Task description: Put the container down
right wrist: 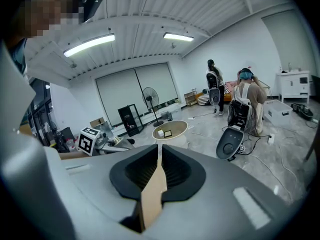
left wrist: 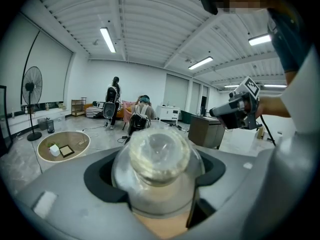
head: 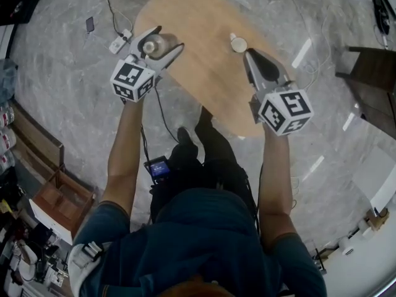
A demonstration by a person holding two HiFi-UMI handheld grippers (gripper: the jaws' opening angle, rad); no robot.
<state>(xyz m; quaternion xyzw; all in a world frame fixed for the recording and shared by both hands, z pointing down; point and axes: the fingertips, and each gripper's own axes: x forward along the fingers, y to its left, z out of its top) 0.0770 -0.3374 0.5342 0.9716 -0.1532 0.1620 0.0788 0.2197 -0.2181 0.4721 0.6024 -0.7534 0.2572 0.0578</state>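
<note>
Plainly, left tool [head: 171,37] grips container [head: 153,44]; right tool [head: 249,54] closed.

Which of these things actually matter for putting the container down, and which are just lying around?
For the job:
- clear container, held by the left gripper
- wooden table

Just lying about:
- small round item on the table
- power strip and small dark device on the floor
- right gripper, shut and empty
</note>
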